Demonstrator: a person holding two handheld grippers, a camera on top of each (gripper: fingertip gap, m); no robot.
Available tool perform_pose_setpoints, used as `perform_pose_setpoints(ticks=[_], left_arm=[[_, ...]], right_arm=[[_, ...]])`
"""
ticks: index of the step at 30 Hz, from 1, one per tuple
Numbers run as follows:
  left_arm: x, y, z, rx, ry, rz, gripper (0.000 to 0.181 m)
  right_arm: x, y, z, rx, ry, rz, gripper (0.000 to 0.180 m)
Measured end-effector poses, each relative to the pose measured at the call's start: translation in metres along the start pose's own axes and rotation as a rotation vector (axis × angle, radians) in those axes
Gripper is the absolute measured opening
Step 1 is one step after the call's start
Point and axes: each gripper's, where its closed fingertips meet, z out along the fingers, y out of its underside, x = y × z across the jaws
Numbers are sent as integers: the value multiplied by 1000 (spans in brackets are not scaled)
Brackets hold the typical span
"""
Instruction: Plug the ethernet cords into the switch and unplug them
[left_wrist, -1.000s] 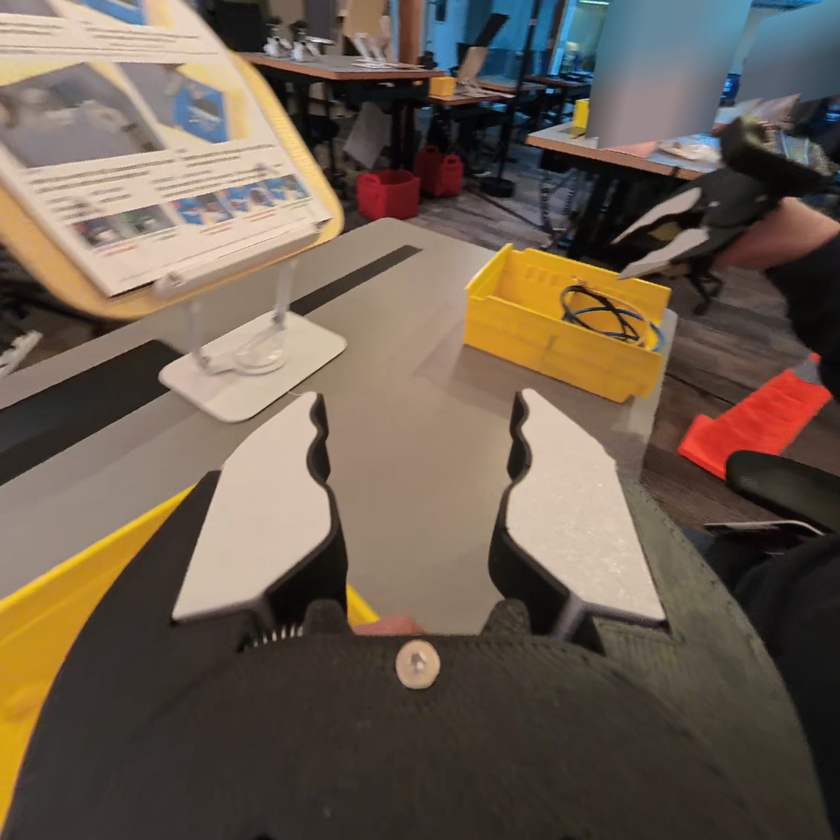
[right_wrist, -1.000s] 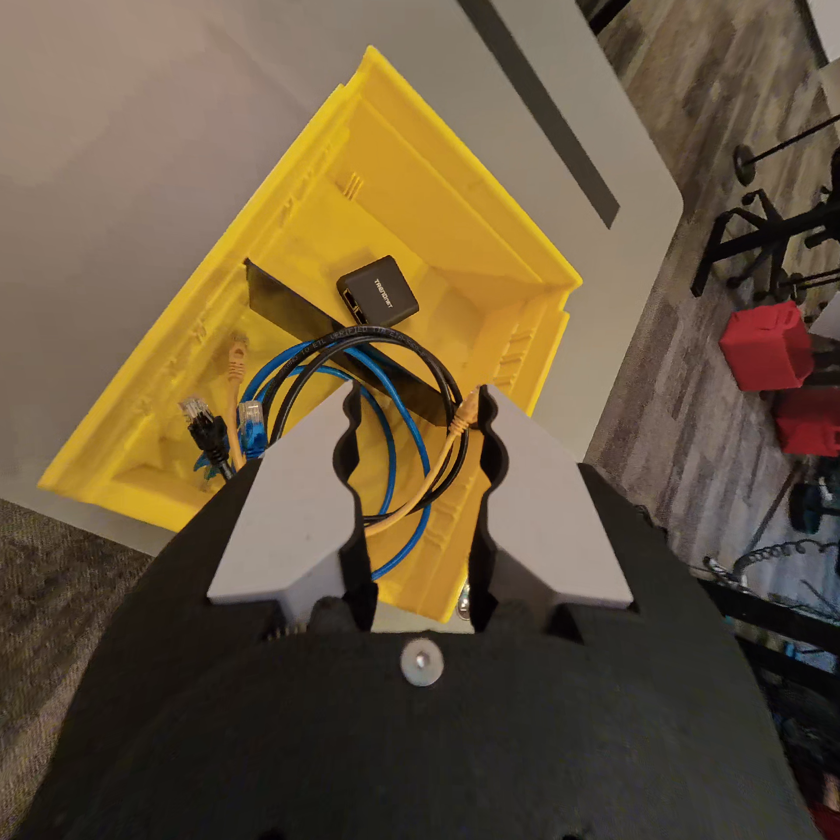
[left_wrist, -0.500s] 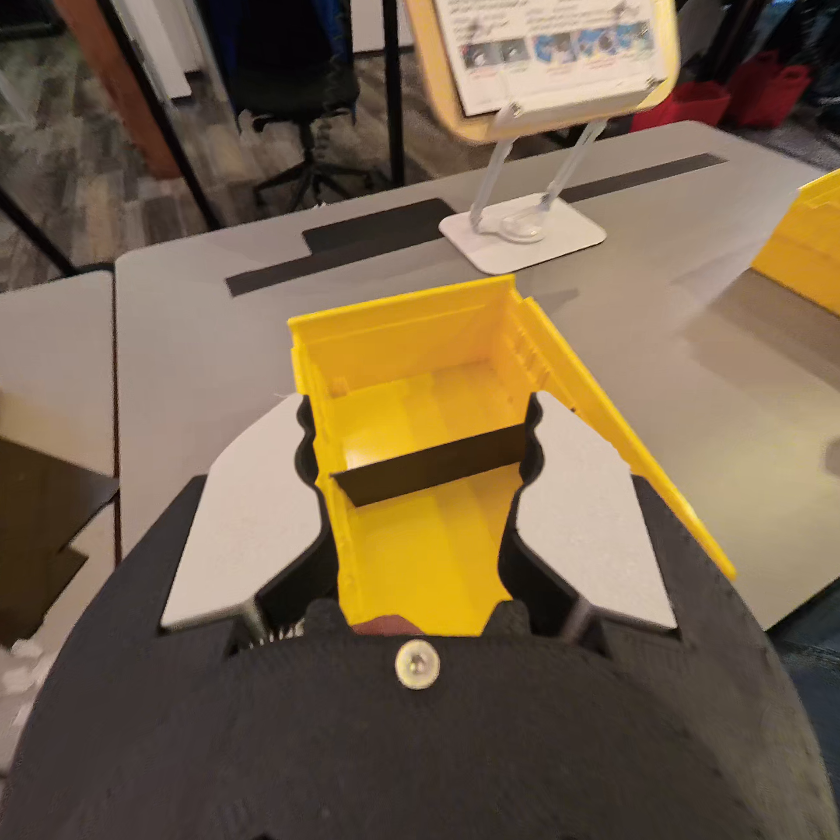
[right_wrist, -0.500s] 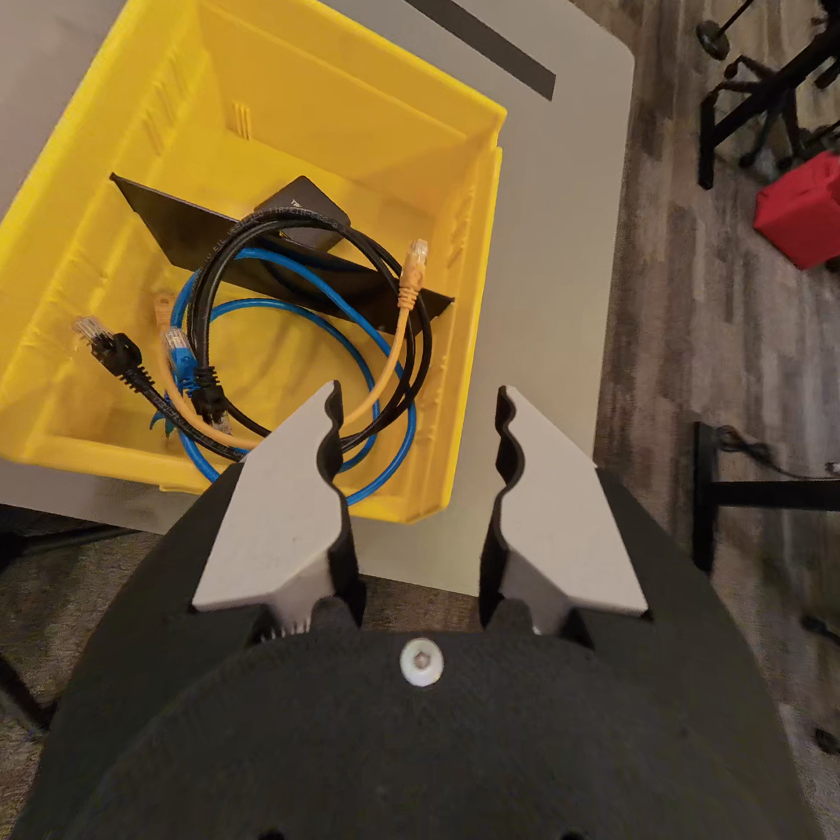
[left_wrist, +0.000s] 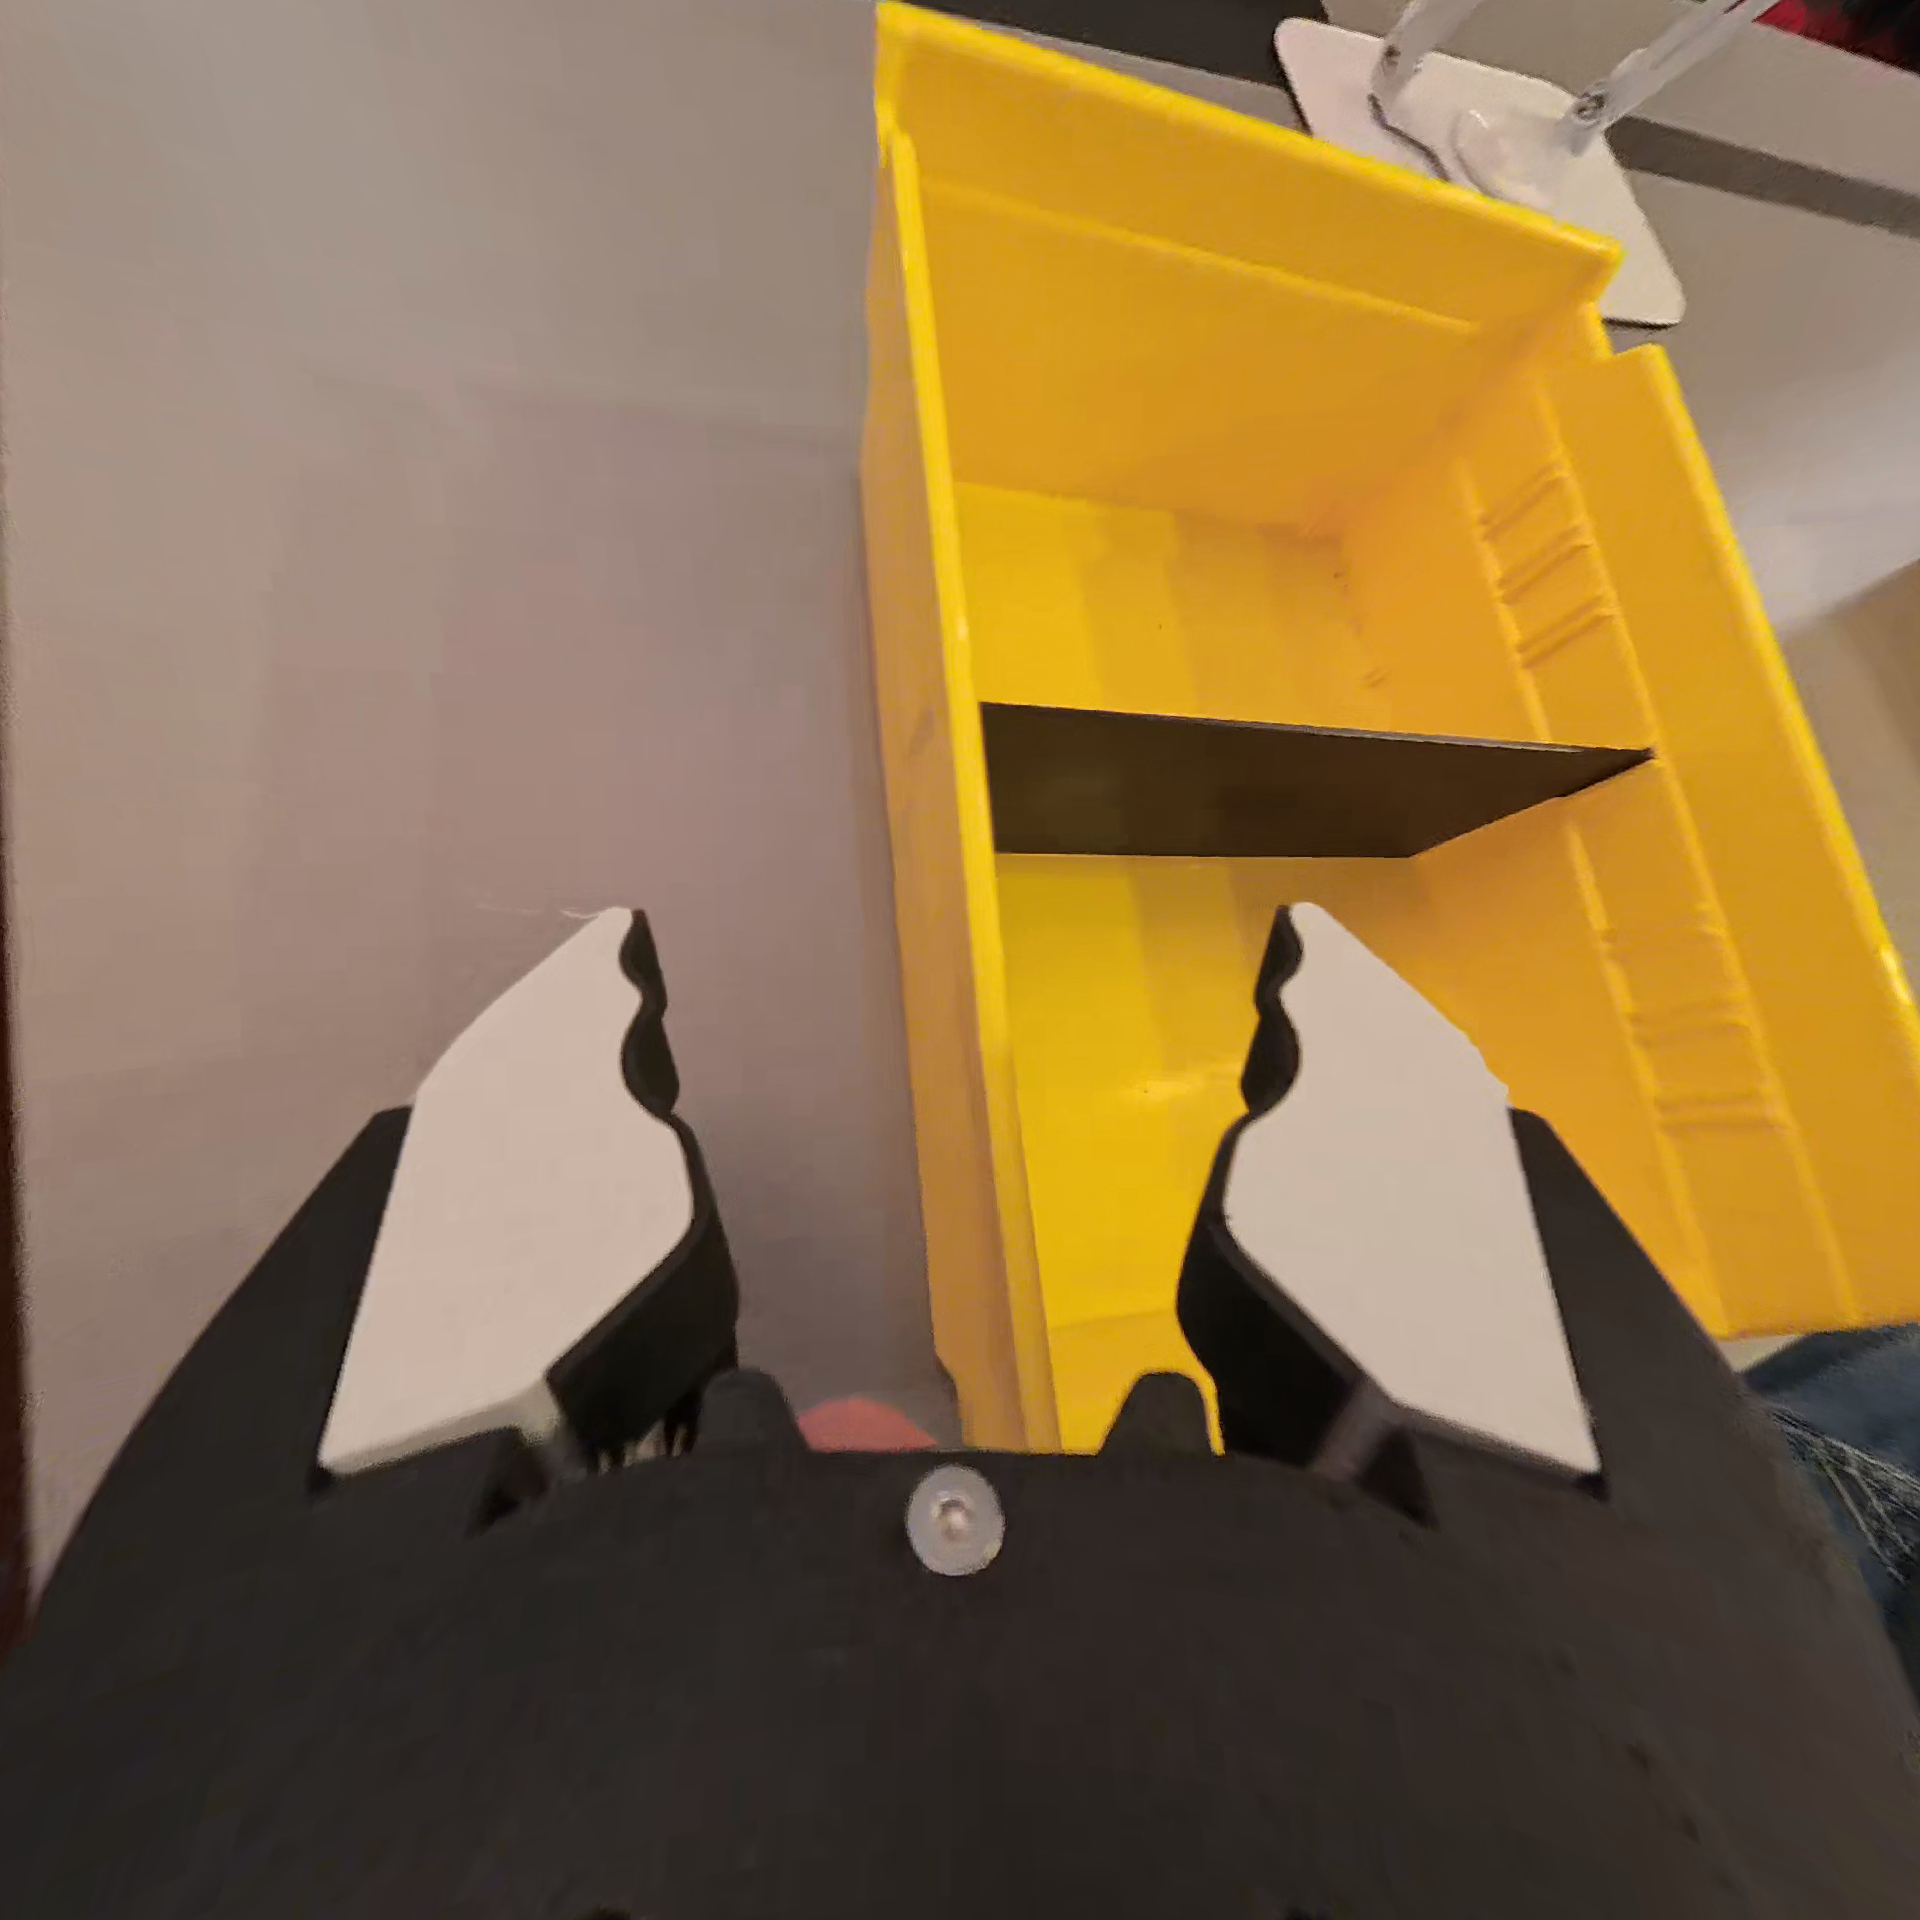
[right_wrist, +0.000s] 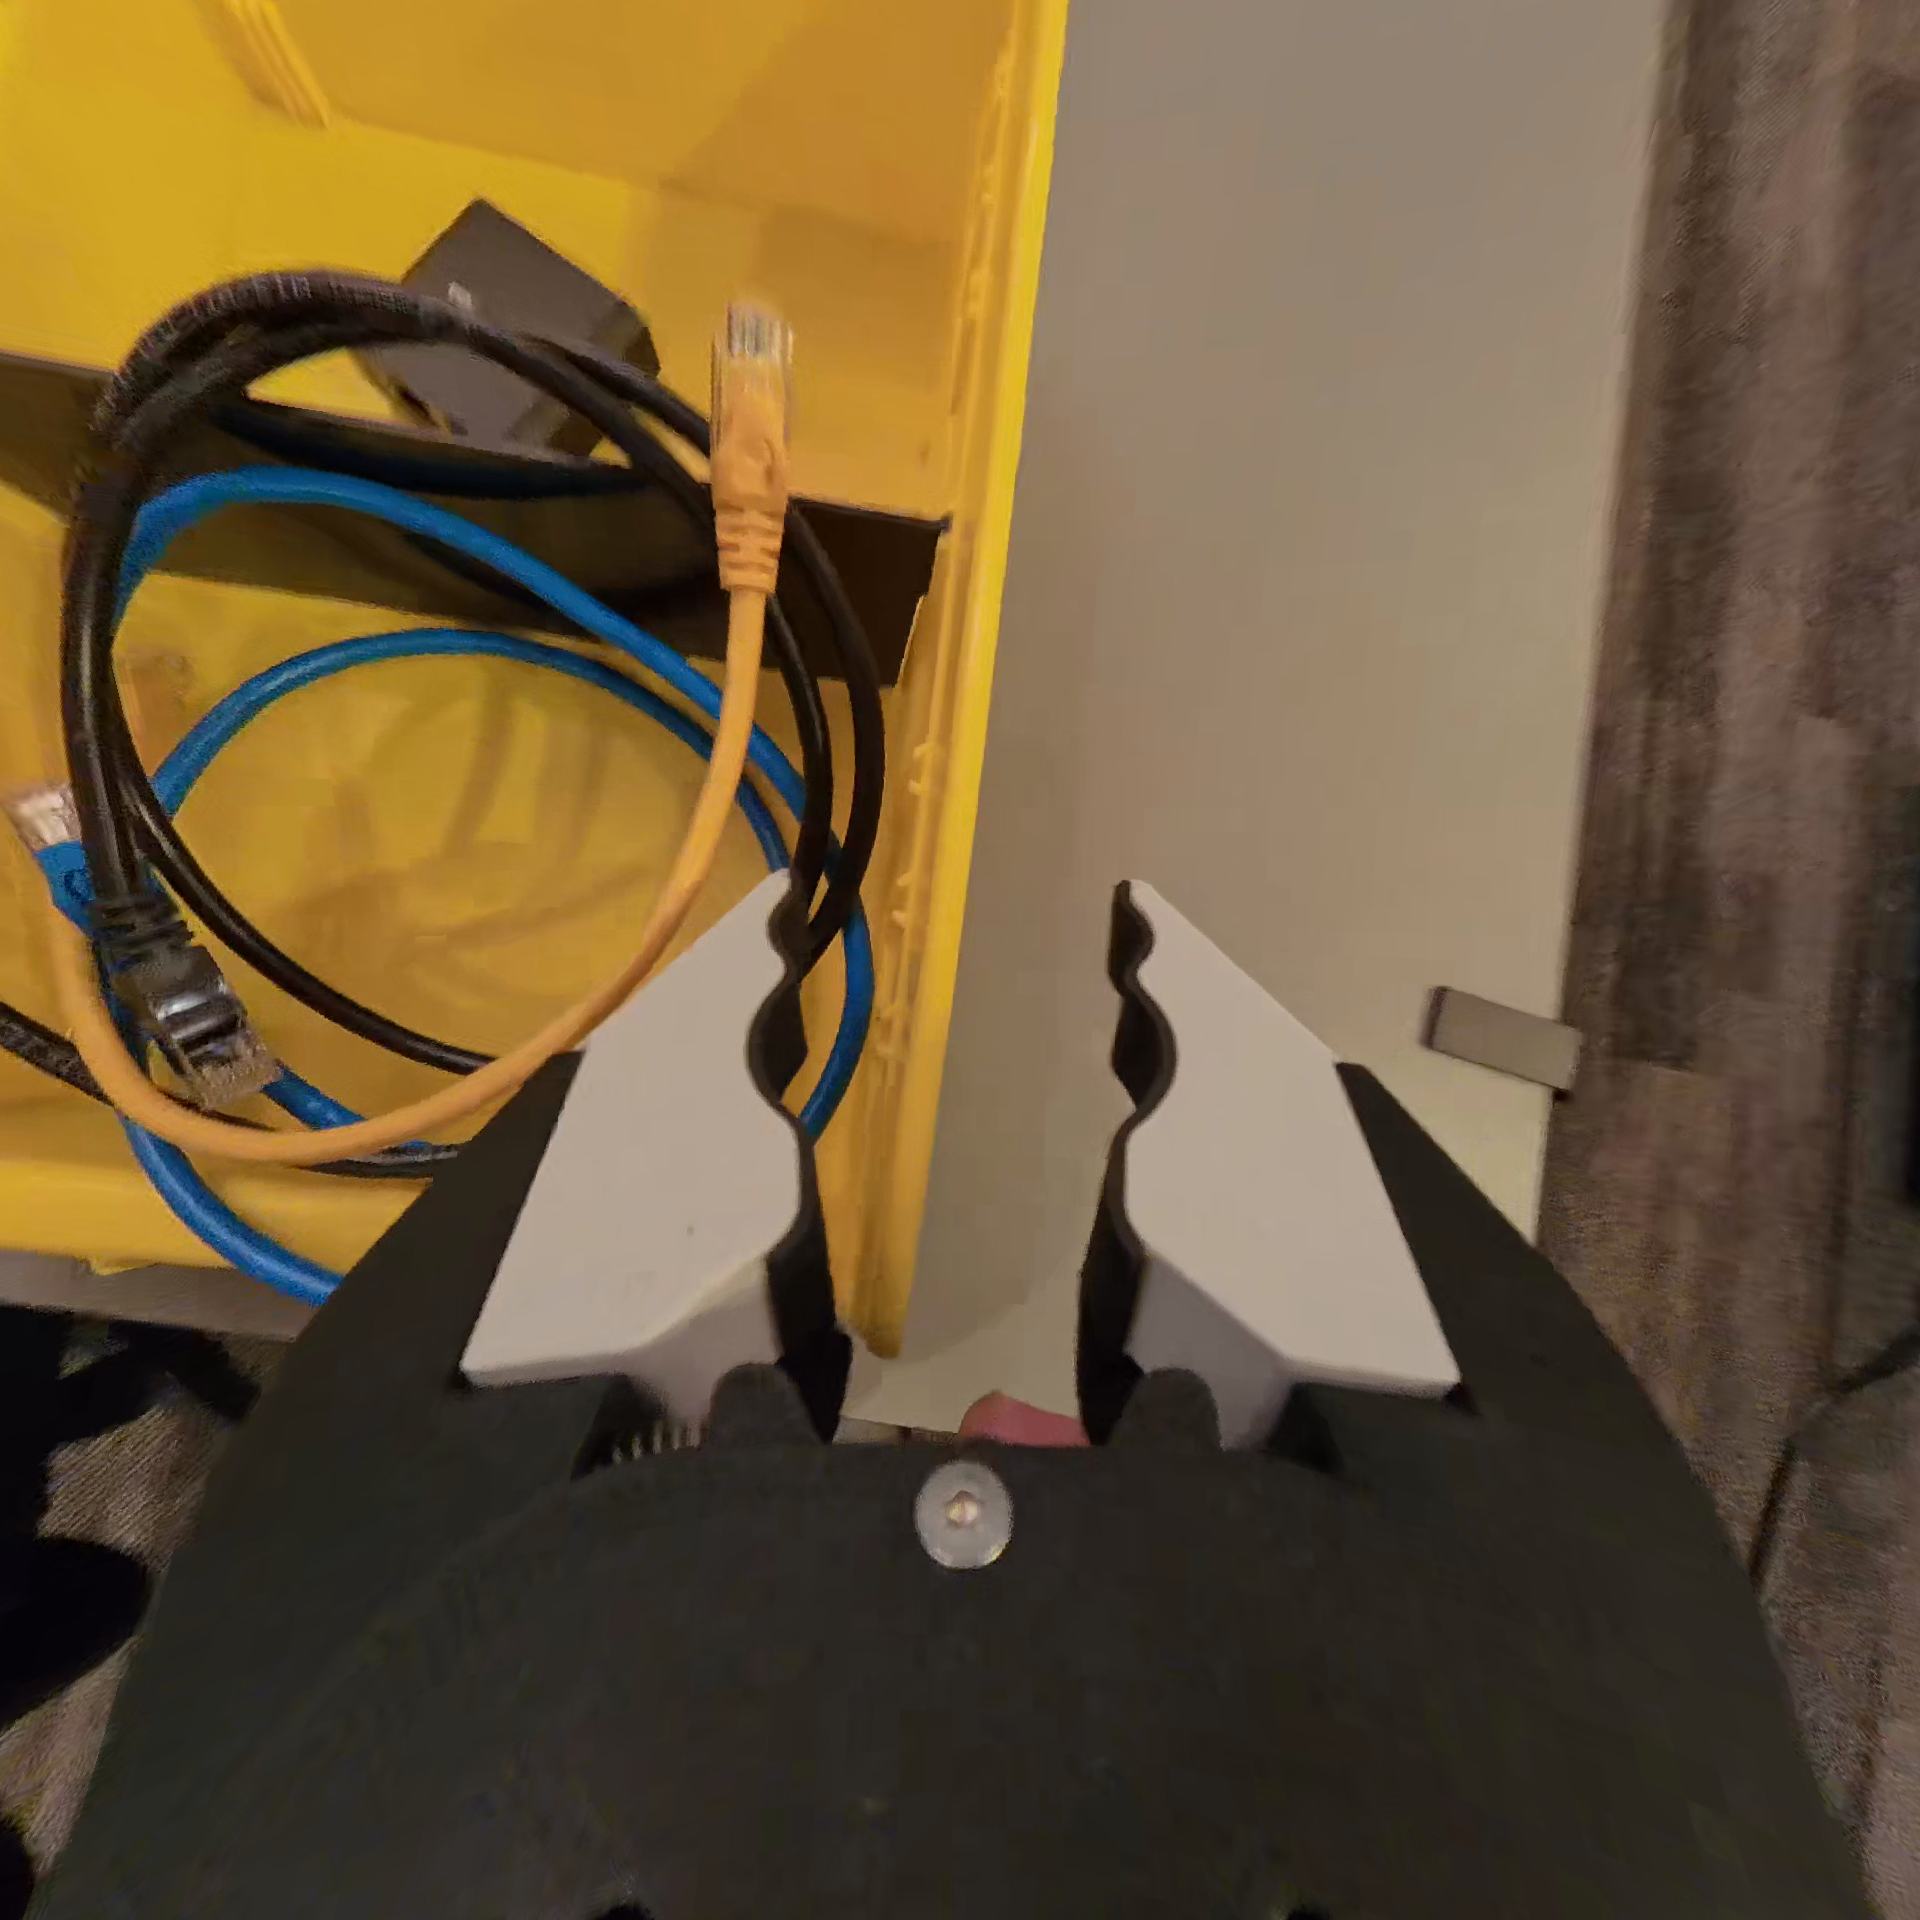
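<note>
In the right wrist view a yellow bin (right_wrist: 997, 520) holds a small black switch (right_wrist: 520, 322) behind a black divider (right_wrist: 862, 582), with coiled black (right_wrist: 94, 644), blue (right_wrist: 499, 649) and orange (right_wrist: 717, 790) ethernet cords in front of it. The orange plug (right_wrist: 750, 416) sticks up. My right gripper (right_wrist: 951, 894) is open and empty, straddling the bin's right wall near its front corner. In the left wrist view my left gripper (left_wrist: 961, 920) is open and empty, straddling the left wall of a second, empty yellow bin (left_wrist: 925, 727) with a black divider (left_wrist: 1247, 790).
Both bins stand on a grey table (left_wrist: 416, 520). A white stand base (left_wrist: 1538, 135) sits behind the empty bin. The table's right edge and dark carpet (right_wrist: 1766, 623) lie right of the cord bin. A small dark tab (right_wrist: 1496, 1034) sits at that edge. Some 85 cm of space lies between my two pairs of fingers. About 7 cm separates my right fingertips from the orange plug (right_wrist: 750, 416).
My left gripper has swung from facing across the table down to the empty bin's left wall. My right gripper has dropped closer and shifted right, onto the cord bin's right wall.
</note>
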Motion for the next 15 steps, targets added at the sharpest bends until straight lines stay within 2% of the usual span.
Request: perform_pose_setpoints(ticks=[3, 6, 7, 11, 15], left_arm=[[2, 10, 12, -69, 29, 15, 94], [6, 30, 21, -182, 82, 20, 66], [7, 37, 24, -221, 95, 15, 57], [16, 41, 26, -250, 167, -5, 48], [17, 43, 28, -270, 116, 110, 38]], right_arm=[[-10, 10, 10, -38, -80, -5, 39], [-19, 10, 16, -30, -136, 4, 19], [-19, 10, 18, -31, -129, -2, 19], [-23, 4, 21, -28, -138, 9, 18], [-39, -6, 27, -27, -160, -13, 18]])
